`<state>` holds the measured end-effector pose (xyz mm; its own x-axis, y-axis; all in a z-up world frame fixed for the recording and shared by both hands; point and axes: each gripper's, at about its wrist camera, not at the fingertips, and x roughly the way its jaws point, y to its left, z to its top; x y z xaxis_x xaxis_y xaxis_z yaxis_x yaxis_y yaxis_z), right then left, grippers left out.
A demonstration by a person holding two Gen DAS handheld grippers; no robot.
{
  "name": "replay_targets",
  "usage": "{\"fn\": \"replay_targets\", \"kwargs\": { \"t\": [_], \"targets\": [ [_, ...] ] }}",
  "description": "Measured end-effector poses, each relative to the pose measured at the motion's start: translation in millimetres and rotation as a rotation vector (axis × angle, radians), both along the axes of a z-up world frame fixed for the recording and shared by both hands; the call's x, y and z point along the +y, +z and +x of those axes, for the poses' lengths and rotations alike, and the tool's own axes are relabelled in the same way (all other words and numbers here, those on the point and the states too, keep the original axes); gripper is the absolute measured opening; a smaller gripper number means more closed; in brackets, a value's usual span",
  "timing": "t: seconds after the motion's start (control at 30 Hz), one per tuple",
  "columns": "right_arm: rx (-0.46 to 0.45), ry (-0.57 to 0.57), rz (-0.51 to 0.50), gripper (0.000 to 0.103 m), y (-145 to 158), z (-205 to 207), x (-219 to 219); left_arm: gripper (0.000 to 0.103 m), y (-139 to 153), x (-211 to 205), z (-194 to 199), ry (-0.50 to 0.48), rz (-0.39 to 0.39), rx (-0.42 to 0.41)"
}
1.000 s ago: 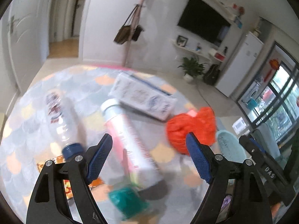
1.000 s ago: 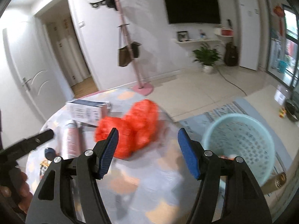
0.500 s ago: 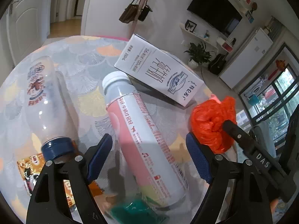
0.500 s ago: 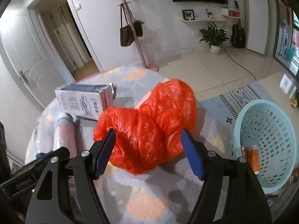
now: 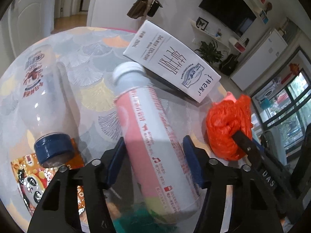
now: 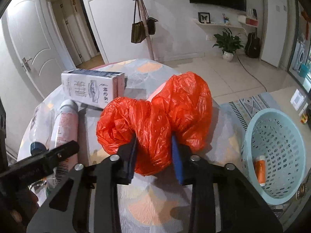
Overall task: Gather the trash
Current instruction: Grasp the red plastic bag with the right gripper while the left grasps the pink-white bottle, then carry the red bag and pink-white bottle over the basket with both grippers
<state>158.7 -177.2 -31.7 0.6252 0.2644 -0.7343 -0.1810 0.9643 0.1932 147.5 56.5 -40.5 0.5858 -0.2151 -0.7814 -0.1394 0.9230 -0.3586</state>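
Observation:
My left gripper is shut on the pink and white bottle, which lies on the round table with its white cap pointing away. My right gripper is shut on the crumpled red plastic bag, squeezing its lower middle. The bag also shows in the left wrist view, with a right gripper finger pressed into it. The pink bottle also shows in the right wrist view.
A white milk carton lies behind the bottle. A clear bottle with a blue cap and an orange snack wrapper lie to the left. A green scrap lies at the near edge. A light-blue basket on the floor holds an orange bottle.
Both grippers moved forward and closed: the left around the pink bottle, the right around the red bag.

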Motion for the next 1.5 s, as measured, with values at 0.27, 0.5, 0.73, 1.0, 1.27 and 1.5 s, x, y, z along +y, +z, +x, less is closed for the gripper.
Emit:
{"fn": "replay_targets", "kwargs": {
  "t": [0.27,0.5,0.73,1.0,1.27,1.5],
  "targets": [
    [-0.057,0.010,0.034,0.025,24.4,-26.4,-7.2,0.048,11.7,8.2,-23.5,0.009,-0.060,-0.073],
    [-0.131,0.002,0.058,0.025,54.6,-49.5,-19.7,0.047,33.0,1.9,-43.5,-0.001,-0.081,-0.130],
    [-0.192,-0.024,0.074,0.025,78.1,-65.6,-35.1,0.047,57.3,-9.7,-57.4,-0.035,-0.095,-0.193],
    [-0.270,-0.116,0.062,0.025,99.0,-83.9,-72.3,0.047,84.9,-35.3,-62.4,-0.108,-0.116,-0.286],
    [-0.267,-0.292,0.068,0.025,95.1,-87.1,-142.8,0.047,109.9,-100.3,-44.3,-0.251,-0.093,-0.356],
    [-0.063,-0.490,0.086,0.025,45.4,-64.0,-218.7,0.047,99.6,-182.4,-18.5,-0.419,-0.075,-0.340]
  ]
}}
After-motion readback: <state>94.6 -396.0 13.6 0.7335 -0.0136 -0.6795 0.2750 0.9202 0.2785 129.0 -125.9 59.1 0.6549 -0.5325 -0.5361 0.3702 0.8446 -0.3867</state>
